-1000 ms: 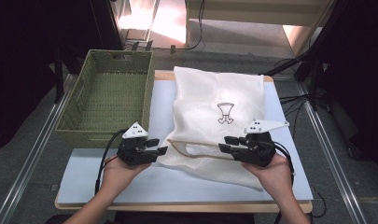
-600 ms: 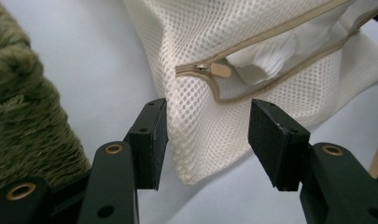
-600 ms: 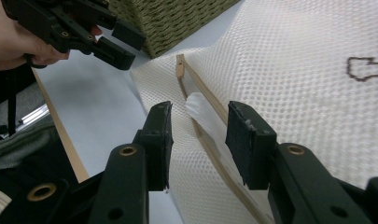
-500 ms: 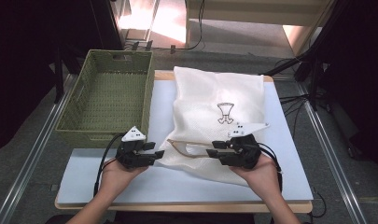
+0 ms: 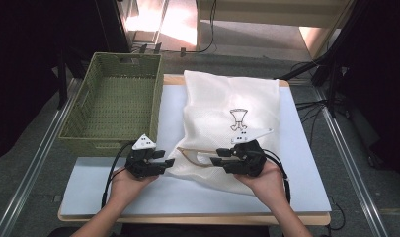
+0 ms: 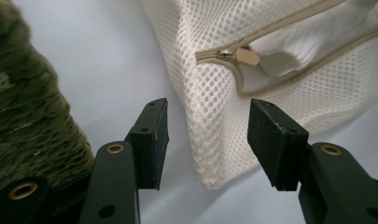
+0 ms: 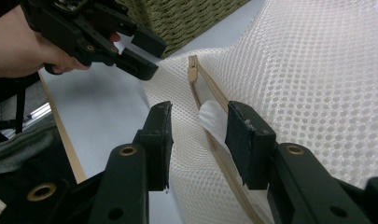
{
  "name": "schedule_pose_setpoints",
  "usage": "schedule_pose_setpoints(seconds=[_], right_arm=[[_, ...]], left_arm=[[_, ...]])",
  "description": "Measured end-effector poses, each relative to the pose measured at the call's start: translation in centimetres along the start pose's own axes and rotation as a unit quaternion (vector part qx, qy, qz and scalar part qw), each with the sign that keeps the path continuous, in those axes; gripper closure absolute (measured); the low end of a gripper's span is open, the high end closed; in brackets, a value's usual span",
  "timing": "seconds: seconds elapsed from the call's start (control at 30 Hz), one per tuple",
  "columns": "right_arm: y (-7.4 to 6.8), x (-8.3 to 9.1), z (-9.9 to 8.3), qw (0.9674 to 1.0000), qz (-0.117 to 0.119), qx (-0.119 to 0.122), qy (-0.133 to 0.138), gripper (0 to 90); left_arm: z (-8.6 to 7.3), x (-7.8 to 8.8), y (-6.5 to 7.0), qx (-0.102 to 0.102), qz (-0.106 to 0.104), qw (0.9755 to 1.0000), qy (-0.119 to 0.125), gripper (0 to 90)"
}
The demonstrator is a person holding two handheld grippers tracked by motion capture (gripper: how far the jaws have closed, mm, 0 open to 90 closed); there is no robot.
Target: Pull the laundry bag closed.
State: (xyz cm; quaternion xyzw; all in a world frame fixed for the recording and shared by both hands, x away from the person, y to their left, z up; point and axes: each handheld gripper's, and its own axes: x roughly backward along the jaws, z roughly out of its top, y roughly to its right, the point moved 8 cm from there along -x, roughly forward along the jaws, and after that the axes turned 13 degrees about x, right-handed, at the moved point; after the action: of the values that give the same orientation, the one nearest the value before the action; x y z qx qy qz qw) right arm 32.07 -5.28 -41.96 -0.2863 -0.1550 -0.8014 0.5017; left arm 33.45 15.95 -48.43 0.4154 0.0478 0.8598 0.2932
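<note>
Lying flat on a pale table top (image 5: 113, 192), white mesh laundry bag (image 5: 227, 123) with its zip end toward the person, just right of a green woven basket (image 5: 113, 103). Framing the bag's near left corner, left gripper (image 5: 164, 163), jaws roughly half apart, having just been opening, corner mesh between the pads but not pinched; placed there, seemingly, to pin that end. Showing just above in the left gripper view, beige zipper pull (image 6: 246, 56) at the end of a partly open zipper (image 6: 289, 32), white cloth (image 6: 280, 60) peeking out. Straddling the zipper's lower edge further along, right gripper (image 5: 215, 159), jaws likewise part-open and gripping nothing yet; probably lined up to take the edge so the opening can be worked
</note>
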Motion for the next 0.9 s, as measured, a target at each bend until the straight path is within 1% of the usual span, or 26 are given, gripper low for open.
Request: schedule_pose_setpoints(seconds=[0.03,0.07,0.13,0.2,0.23,0.3,0.33,0.4,0.43,0.5,0.53,0.63,0.7,0.73,0.8,0.83,0.9], right_arm=[[0.1,-0.1,0.1,1.0,-0.001,0.002,0.002,62.0],[0.1,-0.2,0.1,1.0,-0.001,0.003,0.001,62.1],[0.0,-0.5,0.1,1.0,0.001,0.002,0.001,62.3],[-0.2,-0.9,0.2,1.0,0.004,0.004,-0.001,62.4],[-0.3,-1.0,0.2,1.0,0.005,0.005,-0.002,62.4],[-0.4,-1.5,0.2,0.9999,0.008,0.009,0.0,62.6],[-0.4,-1.7,0.3,0.9999,0.01,0.009,0.002,62.7],[-0.5,-2.1,0.3,0.9999,0.011,0.009,-0.001,62.7],[-0.5,-2.3,0.3,0.9999,0.012,0.011,-0.002,62.7],[-0.6,-2.7,0.3,0.9998,0.011,0.015,-0.004,63.0],[-0.7,-2.9,0.3,0.9998,0.012,0.016,-0.005,63.4],[-0.7,-3.7,0.4,0.9997,0.013,0.019,-0.006,63.9],[-0.8,-4.1,0.5,0.9997,0.014,0.018,-0.009,64.2],[-0.8,-4.3,0.6,0.9997,0.014,0.019,-0.009,64.3],[-0.9,-4.7,0.7,0.9996,0.016,0.02,-0.008,64.6],[-1.0,-4.9,0.8,0.9996,0.018,0.019,-0.007,65.0],[-1.0,-5.0,0.9,0.9996,0.019,0.019,-0.008,65.5]], left_arm=[[0.0,-0.2,-0.1,0.0,0.003,1.0,0.0,48.7],[0.1,-0.4,-0.2,0.003,0.005,1.0,0.003,48.7],[0.1,-0.9,-0.4,0.009,0.008,0.9999,0.0,49.0],[0.0,-1.3,-0.6,0.008,0.013,0.9999,-0.008,50.0],[-0.1,-1.4,-0.6,0.01,0.009,0.9998,-0.015,51.3],[-0.4,-1.9,-0.6,0.011,0.008,0.9995,-0.028,56.8],[-0.6,-1.9,-0.5,0.014,0.0,0.9992,-0.037,62.3],[-0.8,-1.9,-0.3,0.012,-0.005,0.999,-0.042,72.9],[-0.9,-1.8,-0.2,0.014,-0.01,0.999,-0.041,80.2],[-0.8,-1.5,-0.1,0.02,-0.016,0.9989,-0.039,83.7],[-0.8,-1.2,0.0,0.029,-0.02,0.9988,-0.034,84.3],[-0.7,-0.5,0.2,0.04,-0.031,0.9983,-0.027,84.9],[-0.8,-0.3,0.3,0.041,-0.035,0.9982,-0.025,85.0],[-0.8,0.2,0.6,0.044,-0.041,0.9979,-0.023,85.0],[-0.9,0.5,0.7,0.045,-0.043,0.9978,-0.021,85.1],[-0.9,0.6,0.8,0.047,-0.047,0.9976,-0.02,85.1],[-1.0,0.8,1.0,0.046,-0.049,0.9976,-0.02,85.1]])
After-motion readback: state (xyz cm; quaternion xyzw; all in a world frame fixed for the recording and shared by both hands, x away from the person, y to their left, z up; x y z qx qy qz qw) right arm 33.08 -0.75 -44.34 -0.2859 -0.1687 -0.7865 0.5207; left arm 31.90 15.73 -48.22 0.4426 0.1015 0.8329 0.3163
